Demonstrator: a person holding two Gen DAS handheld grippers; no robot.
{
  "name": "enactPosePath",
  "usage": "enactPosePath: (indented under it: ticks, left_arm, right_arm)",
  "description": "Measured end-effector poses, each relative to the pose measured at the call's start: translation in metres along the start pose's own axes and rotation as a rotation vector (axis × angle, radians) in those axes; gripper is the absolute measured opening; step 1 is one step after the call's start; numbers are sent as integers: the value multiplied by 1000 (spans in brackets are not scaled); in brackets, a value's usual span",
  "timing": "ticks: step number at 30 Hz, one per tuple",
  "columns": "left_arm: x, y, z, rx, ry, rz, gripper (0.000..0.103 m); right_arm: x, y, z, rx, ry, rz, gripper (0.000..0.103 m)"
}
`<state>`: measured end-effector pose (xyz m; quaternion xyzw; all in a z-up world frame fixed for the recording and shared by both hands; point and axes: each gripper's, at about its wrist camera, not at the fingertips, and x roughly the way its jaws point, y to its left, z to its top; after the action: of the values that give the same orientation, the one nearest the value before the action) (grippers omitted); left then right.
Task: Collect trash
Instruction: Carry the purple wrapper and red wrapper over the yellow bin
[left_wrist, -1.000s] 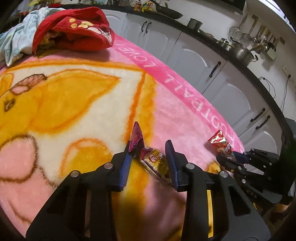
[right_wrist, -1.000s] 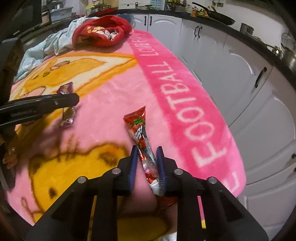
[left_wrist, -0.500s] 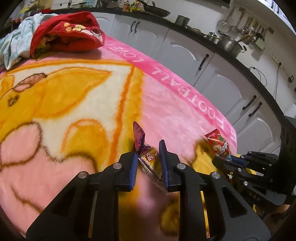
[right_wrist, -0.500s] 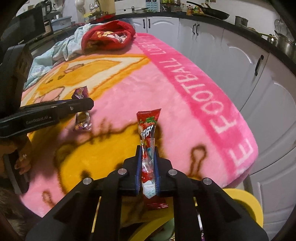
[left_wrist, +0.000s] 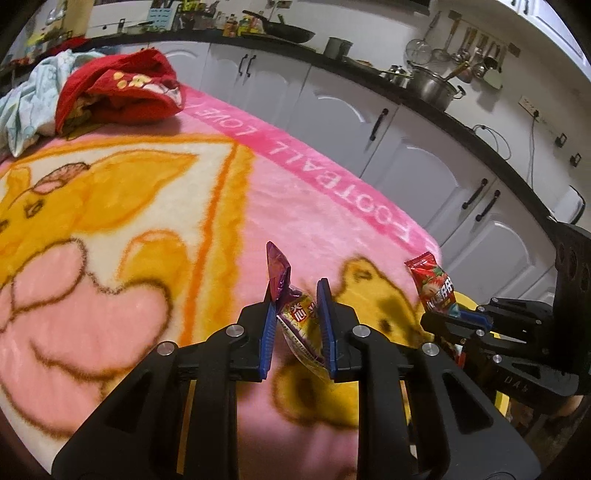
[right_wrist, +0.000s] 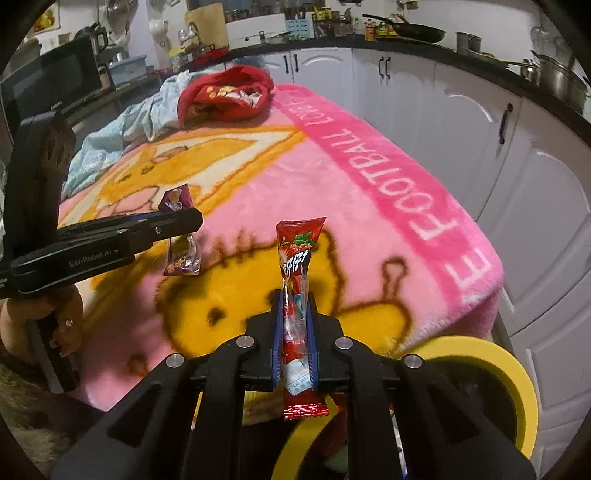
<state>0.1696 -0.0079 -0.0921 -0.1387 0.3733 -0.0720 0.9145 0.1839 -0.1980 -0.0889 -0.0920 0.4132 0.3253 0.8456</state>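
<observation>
Purple wrapper (left_wrist: 295, 314) is clamped between the left gripper (left_wrist: 298, 314) fingers, red wrapper (right_wrist: 295, 295) between the right gripper (right_wrist: 294, 325) fingers, above the blanket (right_wrist: 369, 206) edge; yellow bin (right_wrist: 517, 373) rim is seen beneath.

The left gripper (left_wrist: 297, 314) clamps a purple snack wrapper (left_wrist: 291, 314) above the pink blanket (left_wrist: 110, 221); just right of it, the right gripper (left_wrist: 448, 317) pinches a red wrapper (left_wrist: 432, 282).

The pink blanket (left_wrist: 303, 206) lies bare across its middle and near edge, with only heaped red cloth (left_wrist: 122, 92) and pale cloth (right_wrist: 122, 136) crowding its far end.
</observation>
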Motion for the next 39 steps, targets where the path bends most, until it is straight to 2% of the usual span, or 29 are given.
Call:
enactPosePath:
  ticks: [8,23,39]
  left_arm:
    - [-13,-30,-2,39,-24,-44,15]
    - [-25,-99,-7,163,-46,-142,15]
    - [-14,-161,-21,281,-21,-219,15]
  right_arm:
    - [-37,-14,-15,58,-54,-24,11]
    - [-105,-46,-50,136,-149,-144,11]
    - [-143,-85,-91,239,-181,-242,11]
